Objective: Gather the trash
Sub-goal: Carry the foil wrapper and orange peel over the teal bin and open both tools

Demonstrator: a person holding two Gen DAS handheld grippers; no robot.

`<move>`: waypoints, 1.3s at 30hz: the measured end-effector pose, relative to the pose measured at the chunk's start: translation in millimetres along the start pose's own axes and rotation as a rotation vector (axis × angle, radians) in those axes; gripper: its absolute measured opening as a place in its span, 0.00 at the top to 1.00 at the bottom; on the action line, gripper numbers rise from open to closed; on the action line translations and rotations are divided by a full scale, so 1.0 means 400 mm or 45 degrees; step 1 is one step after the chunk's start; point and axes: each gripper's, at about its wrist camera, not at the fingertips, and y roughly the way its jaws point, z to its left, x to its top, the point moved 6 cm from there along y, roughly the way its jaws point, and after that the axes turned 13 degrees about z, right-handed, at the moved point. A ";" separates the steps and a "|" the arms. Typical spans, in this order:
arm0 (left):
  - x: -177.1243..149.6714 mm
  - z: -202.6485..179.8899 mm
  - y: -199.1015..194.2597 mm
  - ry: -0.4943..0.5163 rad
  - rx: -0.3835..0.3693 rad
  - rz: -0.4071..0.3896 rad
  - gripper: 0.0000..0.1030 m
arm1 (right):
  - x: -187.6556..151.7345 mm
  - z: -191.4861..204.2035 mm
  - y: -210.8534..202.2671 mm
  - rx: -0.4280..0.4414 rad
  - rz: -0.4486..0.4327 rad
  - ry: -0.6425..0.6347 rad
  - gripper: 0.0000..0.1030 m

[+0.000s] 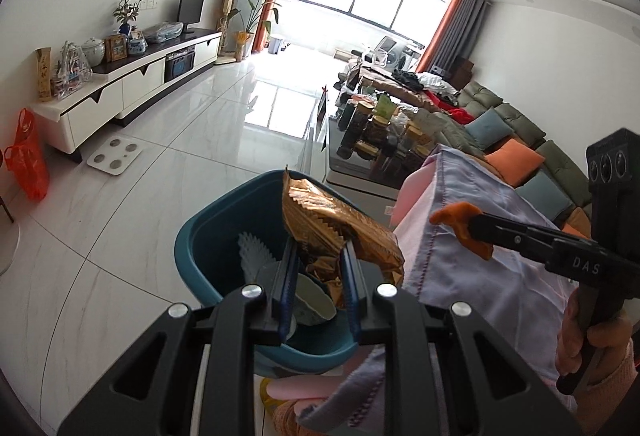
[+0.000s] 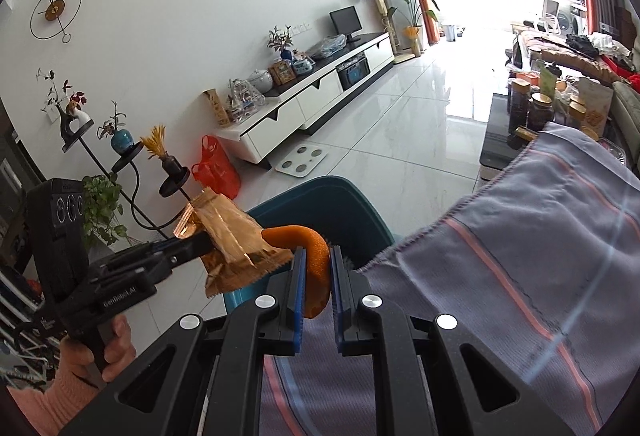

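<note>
The left gripper (image 1: 318,256) pinched a gold wrapper (image 1: 336,224) above the teal bin (image 1: 208,248). The right gripper (image 2: 318,268) clamped an orange peel (image 2: 316,260) beside it.

A crumpled gold foil wrapper (image 1: 336,232) hangs above the near rim of a teal bin (image 1: 208,248). Just right of it sits a curled orange peel (image 2: 316,260). Pale scraps (image 1: 256,256) lie inside the bin.
</note>
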 end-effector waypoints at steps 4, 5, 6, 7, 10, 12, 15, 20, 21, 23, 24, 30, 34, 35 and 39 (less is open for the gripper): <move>0.001 0.018 0.022 -0.017 0.017 0.018 0.79 | 0.017 0.003 0.034 0.009 0.027 0.015 0.89; 0.001 0.023 0.028 -0.021 0.024 0.024 0.79 | 0.020 0.004 0.042 0.012 0.035 0.020 0.89; 0.000 0.024 0.034 -0.025 0.026 0.029 0.78 | 0.022 0.005 0.051 0.015 0.044 0.026 0.89; 0.000 0.027 0.039 -0.029 0.029 0.035 0.79 | 0.025 0.005 0.059 0.018 0.053 0.032 0.89; 0.002 0.035 0.057 -0.033 0.046 0.056 0.79 | 0.030 0.006 0.086 0.028 0.085 0.049 0.89; 0.000 0.035 0.066 -0.038 0.057 0.066 0.78 | 0.036 0.007 0.104 0.025 0.107 0.059 0.89; 0.001 0.045 0.082 -0.048 0.078 0.085 0.78 | 0.037 0.004 0.129 0.031 0.134 0.076 0.88; 0.002 0.060 0.108 -0.067 0.103 0.117 0.78 | 0.043 -0.001 0.165 0.019 0.181 0.091 0.86; 0.004 0.063 0.112 -0.072 0.107 0.123 0.78 | 0.047 -0.005 0.166 0.020 0.184 0.097 0.85; 0.002 0.070 0.125 -0.081 0.107 0.139 0.78 | 0.050 0.000 0.173 0.021 0.187 0.113 0.81; 0.001 0.073 0.132 -0.088 0.110 0.149 0.78 | 0.051 -0.001 0.176 0.019 0.188 0.116 0.80; -0.005 0.078 0.162 -0.104 0.100 0.180 0.72 | 0.051 -0.004 0.167 0.023 0.164 0.122 0.79; -0.007 0.081 0.175 -0.112 0.103 0.188 0.59 | 0.044 -0.008 0.141 0.032 0.139 0.125 0.77; -0.008 0.081 0.175 -0.113 0.101 0.187 0.59 | 0.042 -0.009 0.132 0.031 0.130 0.122 0.77; -0.007 0.072 0.160 -0.114 0.083 0.157 0.54 | 0.029 -0.014 0.092 0.031 0.094 0.114 0.71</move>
